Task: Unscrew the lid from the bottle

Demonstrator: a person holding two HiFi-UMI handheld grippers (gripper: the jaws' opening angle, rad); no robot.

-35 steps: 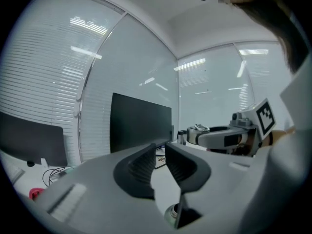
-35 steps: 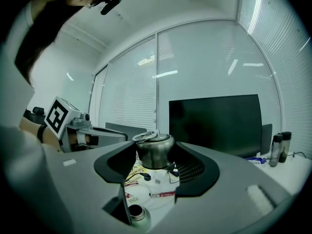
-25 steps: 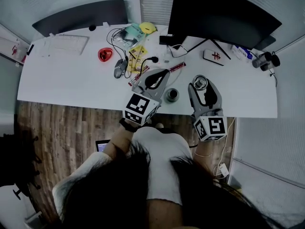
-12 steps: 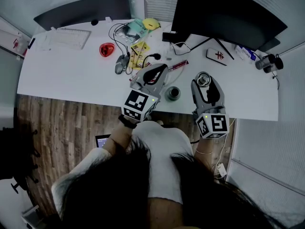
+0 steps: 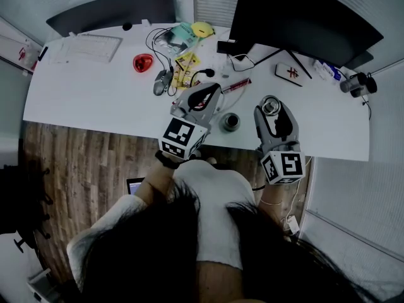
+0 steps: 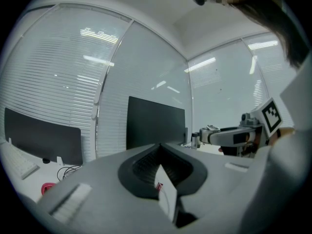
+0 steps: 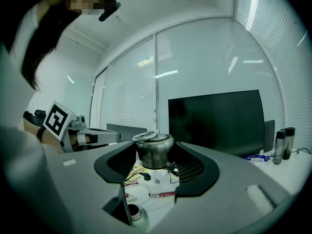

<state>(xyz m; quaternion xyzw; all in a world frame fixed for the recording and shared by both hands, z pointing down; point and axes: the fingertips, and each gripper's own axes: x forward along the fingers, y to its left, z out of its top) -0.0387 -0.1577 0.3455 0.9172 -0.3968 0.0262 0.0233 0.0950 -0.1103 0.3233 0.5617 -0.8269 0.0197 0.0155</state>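
right gripper (image 7: 155, 156) clamping steel lid (image 7: 155, 147) by its sides, lid off | bottle (image 5: 229, 122) standing open, below and left of those jaws | left gripper (image 6: 160, 150) sitting fully closed, empty | judging: lid rigid, smooth, probably slipping easily; bottle needing a hold around its body

No legible wording is showing anywhere. The left gripper (image 5: 213, 95) and the right gripper (image 5: 270, 108) are each carrying a cube with square black-and-white markers (image 5: 183, 137), patterns only, no letters. A white box (image 5: 289, 74) is bearing a red sign, too small to read. Print on the yellow packets (image 5: 183, 69) is blurring out.
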